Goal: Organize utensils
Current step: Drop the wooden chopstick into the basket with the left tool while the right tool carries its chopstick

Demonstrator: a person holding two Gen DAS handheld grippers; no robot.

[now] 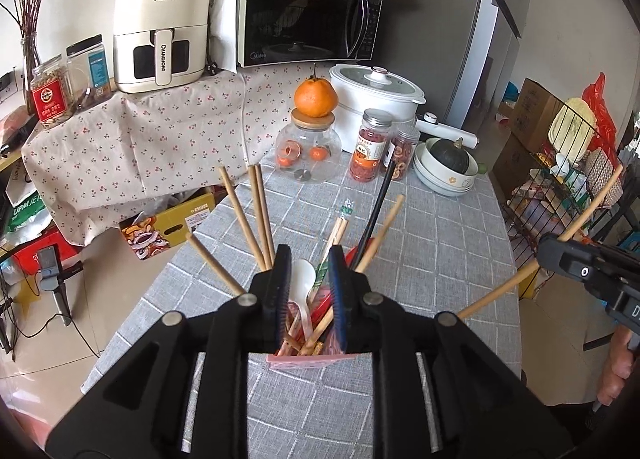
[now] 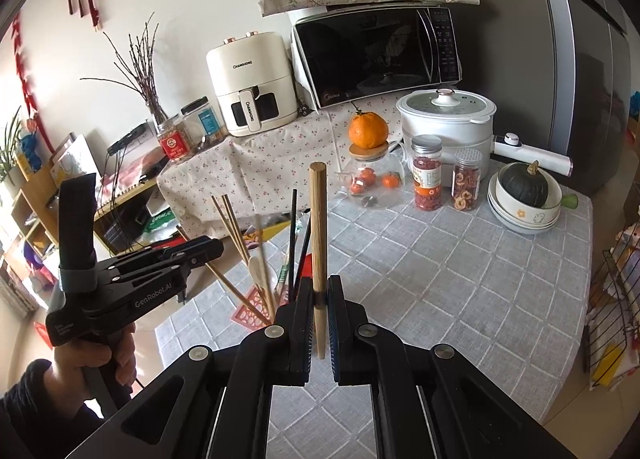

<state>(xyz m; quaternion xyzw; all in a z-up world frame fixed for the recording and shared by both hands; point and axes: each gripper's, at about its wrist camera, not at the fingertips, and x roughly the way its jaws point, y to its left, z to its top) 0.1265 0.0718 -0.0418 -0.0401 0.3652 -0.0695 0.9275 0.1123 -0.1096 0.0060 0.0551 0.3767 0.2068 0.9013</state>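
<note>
Right wrist view: the desk with its grey checked cloth fills the scene, and the pink utensil holder sits near its left edge, just left of and beyond the right hand-held gripper. That right hand-held gripper is clenched on a wooden stick, jaws nearly closed around it, the stick standing upright with its round end well above the fingers and its lower end poking out below them.

Left wrist view now: the left hand-held gripper hovers directly over the holder, jaws parted, gripping nothing. Between and around its fingers rise chopsticks, a black chopstick and a white spoon, all bunched inside the holder. Off by the desk's right edge, the right hand-held gripper carries the same stick, slanting across the frame.
</note>
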